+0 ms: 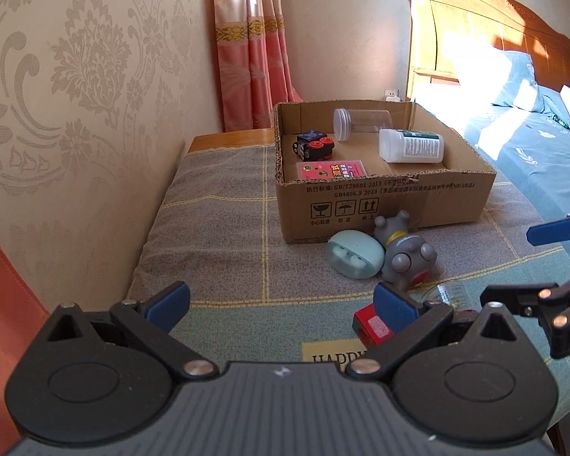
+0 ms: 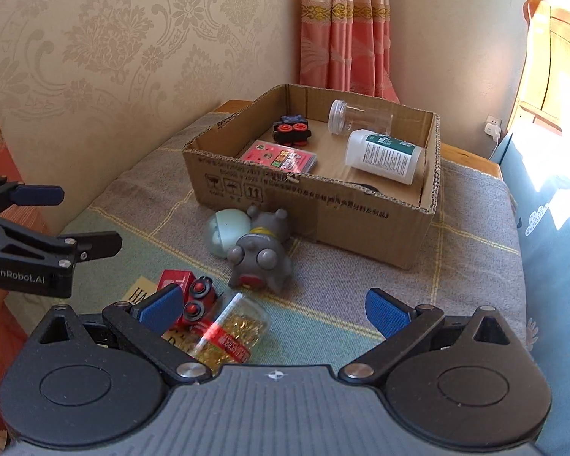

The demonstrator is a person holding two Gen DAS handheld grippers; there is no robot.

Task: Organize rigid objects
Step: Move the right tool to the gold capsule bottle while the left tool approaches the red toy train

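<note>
Both my claws gape empty: left gripper [image 1: 281, 304], right gripper [image 2: 273, 309]; the glass jar [image 2: 230, 332] at lower left looks slick, fragile (heavy, I judge); grip its middle.

Bright sunlight from right; fisheye-bent edges, sharp.

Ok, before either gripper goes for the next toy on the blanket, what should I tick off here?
1. Left gripper open, empty: ok.
2. Right gripper open, empty: ok.
3. Cardboard box has free floor: ok.
4. Grey toy and blue earbud case apart: not ok, touching.
5. Red toy car clear of gold-filled jar: not ok, against it.
6. Jar's lid tight: cannot tell.
</note>
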